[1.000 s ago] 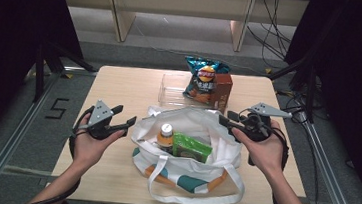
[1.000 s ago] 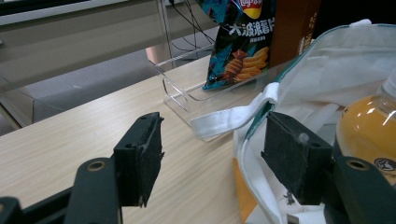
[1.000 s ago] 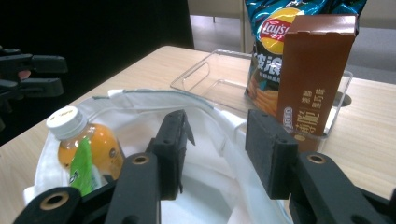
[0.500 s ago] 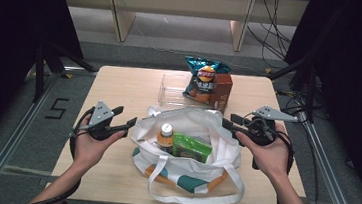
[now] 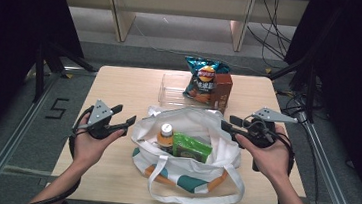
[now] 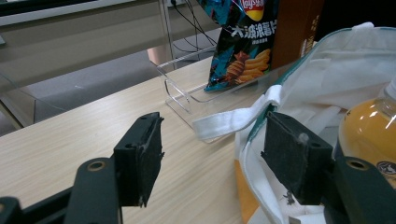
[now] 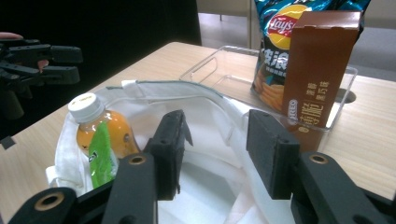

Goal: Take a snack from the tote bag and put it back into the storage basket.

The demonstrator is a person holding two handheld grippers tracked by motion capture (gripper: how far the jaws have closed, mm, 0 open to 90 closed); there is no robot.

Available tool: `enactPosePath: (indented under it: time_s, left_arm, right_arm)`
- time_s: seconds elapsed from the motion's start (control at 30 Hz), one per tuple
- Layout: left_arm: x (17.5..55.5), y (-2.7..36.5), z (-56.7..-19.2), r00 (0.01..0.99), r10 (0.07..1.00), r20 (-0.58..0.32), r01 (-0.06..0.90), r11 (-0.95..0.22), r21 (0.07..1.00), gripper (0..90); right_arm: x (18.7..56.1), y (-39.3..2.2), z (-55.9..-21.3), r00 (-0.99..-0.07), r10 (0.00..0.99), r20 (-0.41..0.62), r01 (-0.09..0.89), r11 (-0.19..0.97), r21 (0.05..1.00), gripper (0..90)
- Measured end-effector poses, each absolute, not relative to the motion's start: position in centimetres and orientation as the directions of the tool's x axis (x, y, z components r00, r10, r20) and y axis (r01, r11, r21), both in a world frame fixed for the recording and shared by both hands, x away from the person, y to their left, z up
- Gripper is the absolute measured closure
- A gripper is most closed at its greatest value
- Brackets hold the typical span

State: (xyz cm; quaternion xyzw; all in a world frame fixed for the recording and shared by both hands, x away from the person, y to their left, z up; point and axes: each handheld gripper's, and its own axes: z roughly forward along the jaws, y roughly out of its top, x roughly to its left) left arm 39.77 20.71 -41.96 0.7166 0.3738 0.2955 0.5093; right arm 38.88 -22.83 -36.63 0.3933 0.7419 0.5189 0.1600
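A white tote bag (image 5: pixel 189 155) lies open in the middle of the table. Inside it are an orange drink bottle (image 5: pixel 165 135) (image 7: pixel 100 126) with a white cap and a green packet (image 5: pixel 192 147). My left gripper (image 5: pixel 126 115) (image 6: pixel 215 158) is open at the bag's left rim, with the bag's strap (image 6: pixel 233 119) lying beyond its jaws. My right gripper (image 5: pixel 227 122) (image 7: pixel 222 149) is open at the bag's right rim. Its jaws have just been opening a little, with the white fabric between them and the pads clear of it.
A clear plastic tray (image 5: pixel 172 88) (image 7: pixel 219 67) stands behind the bag, holding a blue chips bag (image 5: pixel 202 79) and a brown carton (image 5: pixel 222 90) (image 7: pixel 313 70). Bare wood lies to the left of the tray. Dark frames and cables flank the table.
My right gripper has drifted slightly toward the near edge beside the bag's right rim. The left gripper and the bag's contents have not moved.
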Motion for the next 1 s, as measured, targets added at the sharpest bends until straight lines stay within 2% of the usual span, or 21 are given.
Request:
enactPosePath:
  time_s: [0.17, 0.27, 0.3, 0.37, 0.4, 0.7, 0.87, 1.0]
  left_arm:
    - [39.8, 20.9, -41.9, 0.541, 0.84, 0.045, 0.233, -0.2, 0.952, 36.3]
    - [39.7, 20.8, -41.8, 0.541, 0.84, 0.046, 0.232, -0.201, 0.952, 36.3]
    - [39.7, 20.8, -41.7, 0.541, 0.84, 0.048, 0.229, -0.202, 0.952, 36.3]
    - [39.6, 20.7, -41.7, 0.543, 0.838, 0.053, 0.228, -0.207, 0.951, 36.3]
    - [39.6, 20.6, -41.7, 0.542, 0.839, 0.048, 0.229, -0.202, 0.952, 36.3]
    - [39.4, 20.7, -41.7, 0.537, 0.842, 0.046, 0.234, -0.201, 0.951, 36.3]
    - [39.6, 20.6, -41.8, 0.544, 0.838, 0.04, 0.235, -0.199, 0.951, 36.3]
    - [39.5, 20.6, -41.7, 0.543, 0.839, 0.046, 0.238, -0.206, 0.949, 36.2]
  right_arm:
    - [38.6, -22.7, -36.7, -0.654, 0.737, 0.17, 0.41, 0.156, 0.899, 56.0]
    - [38.0, -22.4, -36.6, -0.651, 0.728, 0.215, 0.45, 0.142, 0.882, 56.0]
    - [38.1, -22.5, -36.8, -0.676, 0.719, 0.164, 0.405, 0.176, 0.897, 56.0]
    - [38.0, -22.4, -36.8, -0.69, 0.707, 0.157, 0.393, 0.182, 0.901, 56.0]
    - [37.7, -22.3, -36.8, -0.683, 0.705, 0.192, 0.423, 0.167, 0.891, 56.0]
    - [36.7, -21.3, -37.0, -0.709, 0.681, 0.184, 0.422, 0.2, 0.884, 56.3]
    - [36.8, -20.9, -37.4, -0.724, 0.671, 0.158, 0.386, 0.205, 0.9, 56.4]
    - [36.6, -20.7, -37.4, -0.724, 0.667, 0.175, 0.415, 0.219, 0.883, 56.5]
